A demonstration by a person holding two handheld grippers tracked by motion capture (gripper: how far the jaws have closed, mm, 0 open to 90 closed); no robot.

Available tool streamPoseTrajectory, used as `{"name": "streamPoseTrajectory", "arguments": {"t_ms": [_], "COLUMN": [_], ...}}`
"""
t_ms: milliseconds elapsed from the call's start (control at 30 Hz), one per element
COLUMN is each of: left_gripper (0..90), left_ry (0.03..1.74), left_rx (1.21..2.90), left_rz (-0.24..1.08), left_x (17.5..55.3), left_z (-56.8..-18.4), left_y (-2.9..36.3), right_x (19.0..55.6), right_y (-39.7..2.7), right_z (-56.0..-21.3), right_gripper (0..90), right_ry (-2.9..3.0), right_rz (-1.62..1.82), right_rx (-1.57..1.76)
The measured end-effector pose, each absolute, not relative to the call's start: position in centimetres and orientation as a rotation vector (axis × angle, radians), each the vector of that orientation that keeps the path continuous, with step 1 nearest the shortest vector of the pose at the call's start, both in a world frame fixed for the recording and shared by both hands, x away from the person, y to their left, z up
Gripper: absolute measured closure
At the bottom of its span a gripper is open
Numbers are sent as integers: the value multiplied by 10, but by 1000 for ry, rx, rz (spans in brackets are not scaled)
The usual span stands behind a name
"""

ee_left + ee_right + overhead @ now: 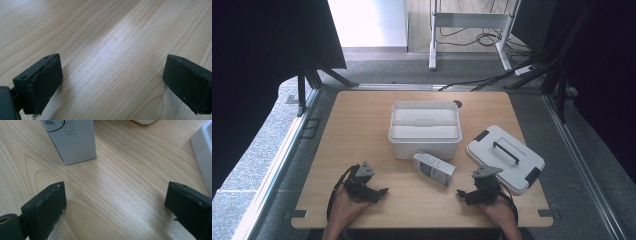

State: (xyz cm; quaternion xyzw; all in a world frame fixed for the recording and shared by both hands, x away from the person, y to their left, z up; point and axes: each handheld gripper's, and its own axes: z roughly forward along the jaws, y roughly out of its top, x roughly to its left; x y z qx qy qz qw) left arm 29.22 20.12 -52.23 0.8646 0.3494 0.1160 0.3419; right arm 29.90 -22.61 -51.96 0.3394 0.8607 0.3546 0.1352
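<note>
A white open storage box (425,129) stands at the middle of the wooden table. Its white lid (505,157) with a dark handle lies flat to the right of it. A small grey and white carton (434,168) lies on its side in front of the box. My left gripper (382,192) rests low over the table near the front left, open, with bare wood between its jaws (112,82). Near the front right my right gripper (460,194) is open too, and the carton's end (72,140) lies just beyond its jaws.
The table's front edge (422,222) runs just below both hands. The lid's corner (203,152) lies close to the right gripper's right jaw. Beyond the table are a carpeted floor, cables and a desk frame (469,30).
</note>
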Motion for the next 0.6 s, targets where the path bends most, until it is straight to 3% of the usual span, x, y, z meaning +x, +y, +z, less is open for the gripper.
{"name": "streamPoseTrajectory", "arguments": {"t_ms": [600], "left_gripper": [22], "left_ry": [911], "left_rx": [2249], "left_rz": [302], "left_x": [292], "left_z": [-522], "left_y": [201], "right_x": [301], "right_y": [-224], "right_z": [-508], "right_gripper": [81], "right_ry": [2546], "right_rz": [998], "right_rx": [987]}}
